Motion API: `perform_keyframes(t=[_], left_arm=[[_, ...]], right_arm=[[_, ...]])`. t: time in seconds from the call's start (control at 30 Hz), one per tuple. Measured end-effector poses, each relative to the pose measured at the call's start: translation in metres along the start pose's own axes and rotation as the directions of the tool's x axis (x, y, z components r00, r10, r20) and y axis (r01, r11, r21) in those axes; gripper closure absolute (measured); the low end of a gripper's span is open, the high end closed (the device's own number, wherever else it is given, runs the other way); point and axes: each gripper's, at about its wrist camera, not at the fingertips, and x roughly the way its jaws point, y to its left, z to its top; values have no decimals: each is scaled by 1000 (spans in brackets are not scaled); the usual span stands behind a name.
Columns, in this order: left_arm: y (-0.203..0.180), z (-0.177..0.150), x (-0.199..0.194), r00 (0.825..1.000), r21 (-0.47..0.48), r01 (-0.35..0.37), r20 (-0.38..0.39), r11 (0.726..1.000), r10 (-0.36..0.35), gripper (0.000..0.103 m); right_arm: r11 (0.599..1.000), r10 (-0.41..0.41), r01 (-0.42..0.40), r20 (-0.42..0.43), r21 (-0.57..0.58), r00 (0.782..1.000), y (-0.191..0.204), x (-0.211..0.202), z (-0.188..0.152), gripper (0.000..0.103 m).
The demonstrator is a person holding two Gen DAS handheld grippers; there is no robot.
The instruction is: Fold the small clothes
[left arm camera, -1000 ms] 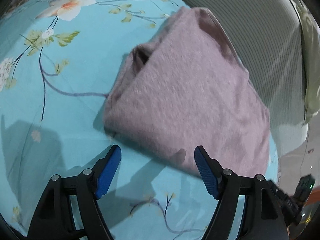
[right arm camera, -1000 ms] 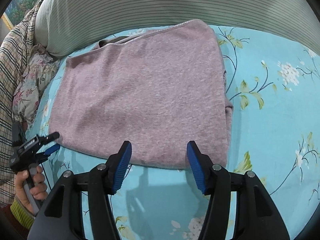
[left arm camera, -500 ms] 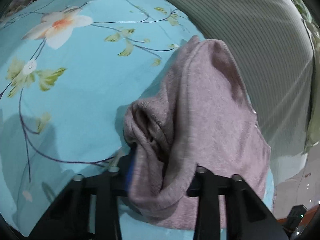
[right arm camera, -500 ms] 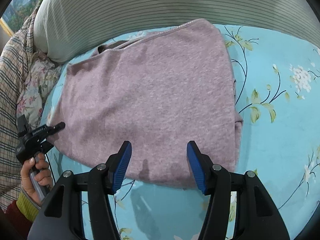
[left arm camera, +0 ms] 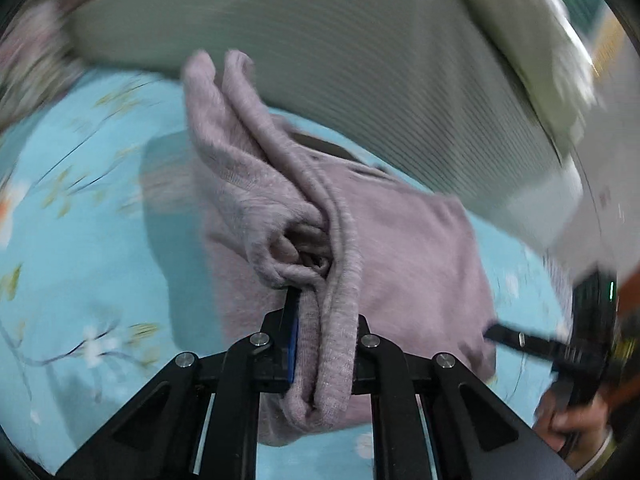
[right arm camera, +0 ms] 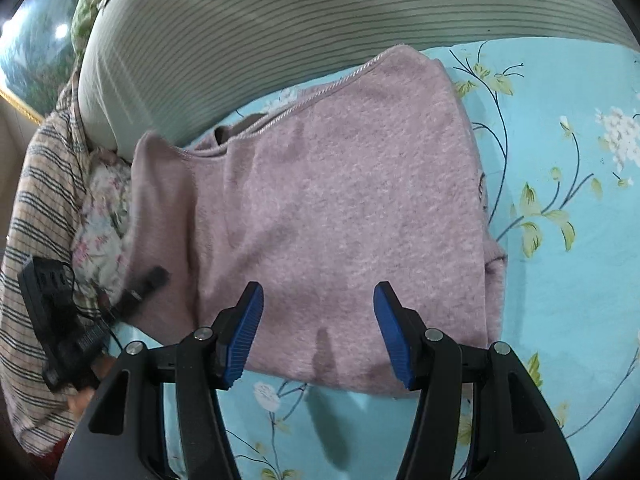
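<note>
A mauve knit garment (right arm camera: 340, 200) lies folded on the turquoise flowered bedsheet (right arm camera: 560, 140). In the left wrist view its left edge (left arm camera: 280, 208) is bunched into a ridge and raised off the sheet. My left gripper (left arm camera: 324, 320) has its jaws closing, pads pressing on that bunched cloth. The right wrist view shows the same gripper (right arm camera: 148, 280) as a blurred dark shape at the garment's left side. My right gripper (right arm camera: 318, 320) hangs open over the garment's near edge with nothing between its blue pads (right arm camera: 244, 332). It shows at the right (left arm camera: 520, 338) in the left wrist view.
A striped grey-green bolster (right arm camera: 280, 20) runs along the far side, touching the garment's top edge. A plaid blanket (right arm camera: 36, 200) and a flowered cloth (right arm camera: 104, 208) lie at the left. Bare sheet (left arm camera: 80, 240) stretches to the left of the lifted edge and to the garment's right.
The left gripper went from open beside the garment to closed on its edge, then lifted and rolled with the cloth bunched up. The right gripper drifted slightly over the near edge, still open.
</note>
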Motion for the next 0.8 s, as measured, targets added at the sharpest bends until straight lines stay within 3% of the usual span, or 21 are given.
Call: perform_keyframes(t=[0.2, 0.47, 0.57, 0.67, 0.7, 0.73, 0.77, 0.8], left_arm=[[-51, -20, 48, 993, 163, 10, -121, 987, 10, 91], [-61, -22, 65, 989, 173, 11, -144, 985, 14, 91], [-66, -21, 65, 990, 199, -2, -140, 980, 31, 91], [-76, -25, 66, 990, 228, -21, -132, 973, 52, 91], [-78, -25, 66, 990, 236, -27, -129, 971, 59, 91], [-82, -26, 66, 990, 241, -33, -126, 970, 65, 91], [-85, -25, 66, 990, 243, -35, -125, 969, 68, 91], [-88, -25, 65, 990, 244, -36, -122, 969, 68, 91]], right_arm=[[995, 93, -92, -36, 34, 995, 4, 29, 26, 44], [977, 211, -207, -92, 55, 973, 38, 93, 66, 44], [977, 212, -210, -98, 30, 972, 59, 110, 83, 43], [987, 155, -158, -96, -23, 983, 76, 122, 95, 42], [989, 132, -138, -101, -52, 986, 82, 125, 97, 49], [989, 120, -127, -104, -69, 987, 85, 126, 99, 77], [988, 120, -129, -107, -81, 987, 87, 124, 102, 87], [987, 122, -130, -94, -93, 988, 88, 117, 103, 88]])
